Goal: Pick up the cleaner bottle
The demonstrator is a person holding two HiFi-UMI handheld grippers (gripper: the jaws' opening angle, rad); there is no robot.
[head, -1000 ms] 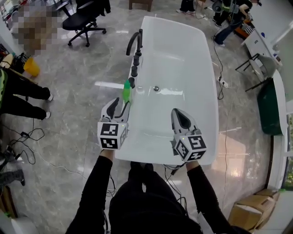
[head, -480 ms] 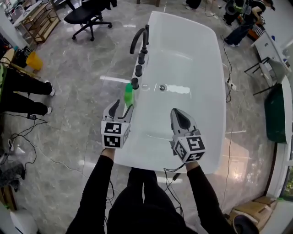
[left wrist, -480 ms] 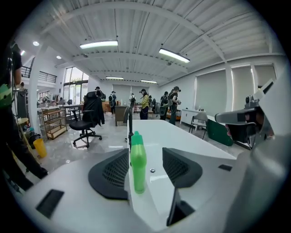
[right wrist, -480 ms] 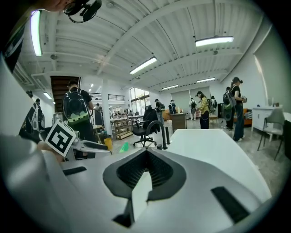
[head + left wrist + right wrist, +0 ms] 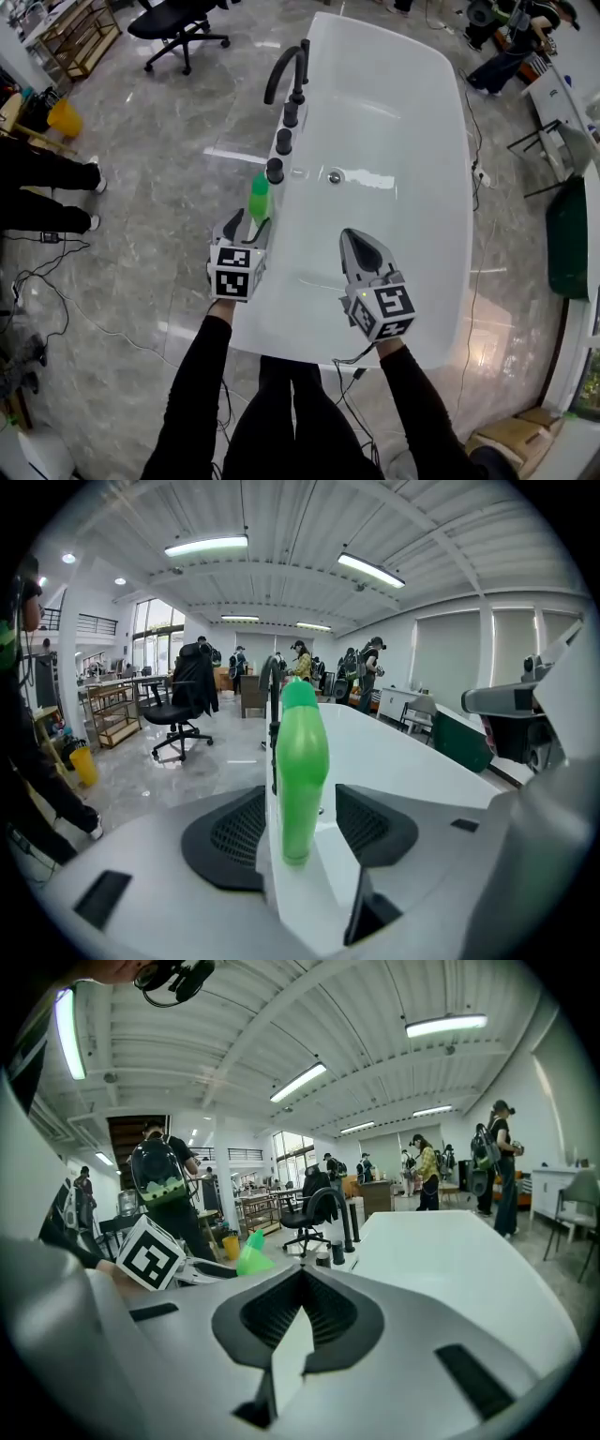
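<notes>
bathtub [image 5: 412, 141]: A long white tub fills the middle of the scene. Its black faucet [image 5: 286, 70] and a row of dark knobs [image 5: 275, 171] stand along the far part of the left rim.

right gripper [image 5: 354, 242]: It hangs over the near end of the tub, to the right of its partner. Its jaws are closed together on nothing. It sits a little lower than a second ago but is well apart from the bottle.

left gripper [image 5: 248, 223]: At the near left rim, it has dropped and closed in on the bottle over the past second. Its jaws have just been opening and now stand spread wide. In the left gripper view the bottle rises between the two pads with a gap on either side, and neither pad touches it.

cleaner bottle [image 5: 259, 197]: The green bottle stands upright on the left rim, just on the near side of the nearest knob and right at the left jaw tips. It keeps the same spot beside the knobs as before.

what it means: The approach looks all but finished, though no grip has been made. The likely next move is a short push forward, then a squeeze on the bottle's body. A tall, slim bottle on a narrow rim could tip if a jaw nudges it.
</notes>
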